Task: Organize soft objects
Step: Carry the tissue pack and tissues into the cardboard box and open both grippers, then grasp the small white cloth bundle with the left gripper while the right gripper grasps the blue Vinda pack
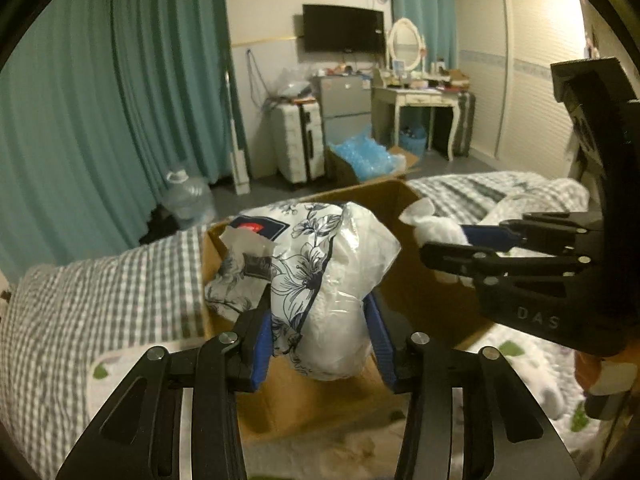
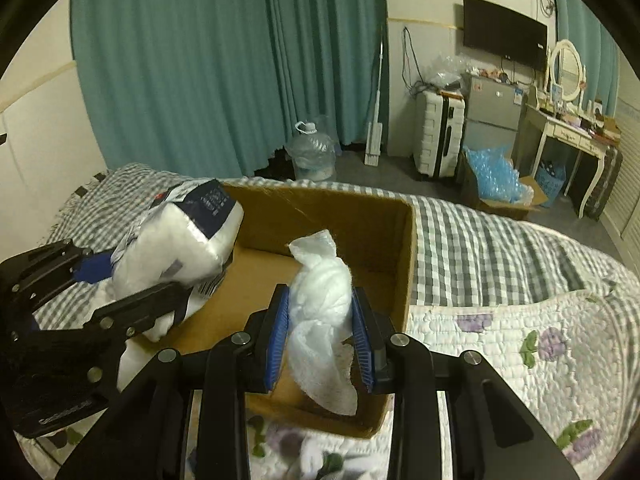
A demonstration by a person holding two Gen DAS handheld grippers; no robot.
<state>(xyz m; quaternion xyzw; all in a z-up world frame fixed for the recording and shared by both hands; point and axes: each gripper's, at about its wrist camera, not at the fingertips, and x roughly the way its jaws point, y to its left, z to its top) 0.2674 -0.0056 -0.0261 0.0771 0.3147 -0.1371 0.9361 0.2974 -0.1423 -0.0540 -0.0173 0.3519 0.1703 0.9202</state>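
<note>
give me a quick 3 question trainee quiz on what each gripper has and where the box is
1. True or false: the left gripper is shut on the flower-printed plastic pack of white padding.
2. What does the right gripper hold? A) a teal curtain B) a small clear bag of white stuffing C) nothing
3. Fill in: the open brown cardboard box sits on the ____.

Key: 1 true, the blue fingers press both its sides. 2 B. 3 bed, on the grey checked quilt.
</note>
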